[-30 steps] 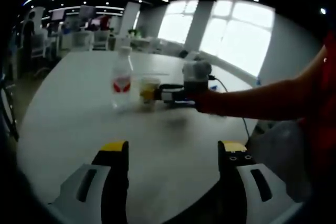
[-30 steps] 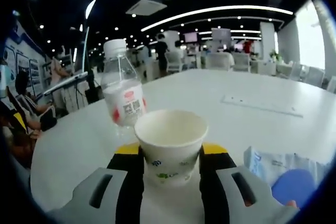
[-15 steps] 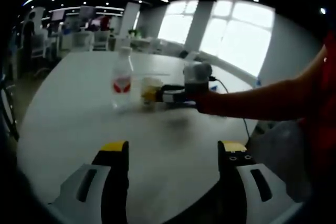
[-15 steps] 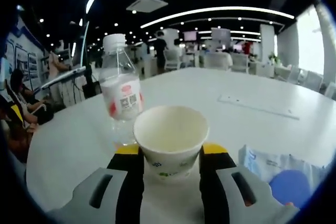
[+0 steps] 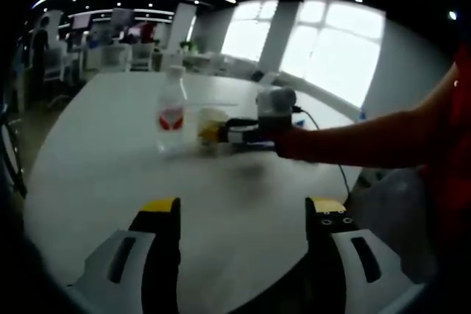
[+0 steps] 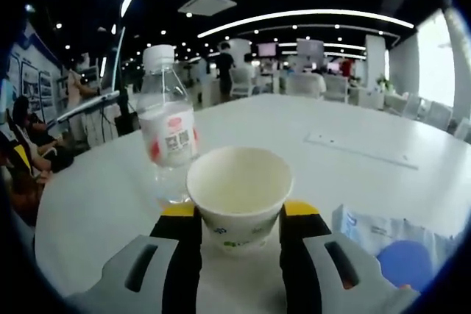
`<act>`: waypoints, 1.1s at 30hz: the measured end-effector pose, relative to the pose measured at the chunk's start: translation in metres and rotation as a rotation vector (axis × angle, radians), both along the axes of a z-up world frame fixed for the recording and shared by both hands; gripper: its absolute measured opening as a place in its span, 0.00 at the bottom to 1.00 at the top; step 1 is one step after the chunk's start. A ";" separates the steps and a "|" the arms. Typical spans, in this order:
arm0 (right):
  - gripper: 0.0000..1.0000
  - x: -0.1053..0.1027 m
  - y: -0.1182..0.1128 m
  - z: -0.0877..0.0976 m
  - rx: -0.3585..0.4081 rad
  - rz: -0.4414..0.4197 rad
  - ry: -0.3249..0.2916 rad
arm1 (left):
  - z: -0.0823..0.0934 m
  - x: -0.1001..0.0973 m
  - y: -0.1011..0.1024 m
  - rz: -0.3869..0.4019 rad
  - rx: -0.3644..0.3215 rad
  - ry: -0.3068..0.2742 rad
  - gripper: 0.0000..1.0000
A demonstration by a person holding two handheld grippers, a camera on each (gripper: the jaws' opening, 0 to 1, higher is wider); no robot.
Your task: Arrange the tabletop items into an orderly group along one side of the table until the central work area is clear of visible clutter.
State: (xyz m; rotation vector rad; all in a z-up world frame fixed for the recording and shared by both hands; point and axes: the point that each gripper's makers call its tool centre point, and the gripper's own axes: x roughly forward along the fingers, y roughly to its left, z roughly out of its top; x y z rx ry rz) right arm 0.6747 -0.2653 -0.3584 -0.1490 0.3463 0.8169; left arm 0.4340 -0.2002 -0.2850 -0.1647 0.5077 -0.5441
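Right gripper view puts the paper cup before us, pinched between our right gripper's jaws on the white tabletop. Just behind the cup stands a water bottle; a plastic packet lies to the cup's right. Our left gripper hovers well apart from the cup, its jaws spread with nothing between them.
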 end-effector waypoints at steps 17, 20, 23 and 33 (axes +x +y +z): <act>0.42 0.000 0.000 -0.006 0.007 -0.006 0.045 | -0.001 0.001 0.000 0.003 0.002 0.002 0.66; 0.44 -0.002 -0.001 -0.007 0.008 -0.006 0.049 | -0.001 0.001 0.000 0.002 0.002 0.002 0.66; 0.45 -0.002 -0.001 -0.006 0.011 -0.006 0.049 | -0.001 0.001 0.000 0.001 0.002 0.003 0.66; 0.49 -0.004 -0.006 -0.002 0.014 -0.018 0.046 | -0.002 0.001 -0.001 -0.002 0.005 0.004 0.66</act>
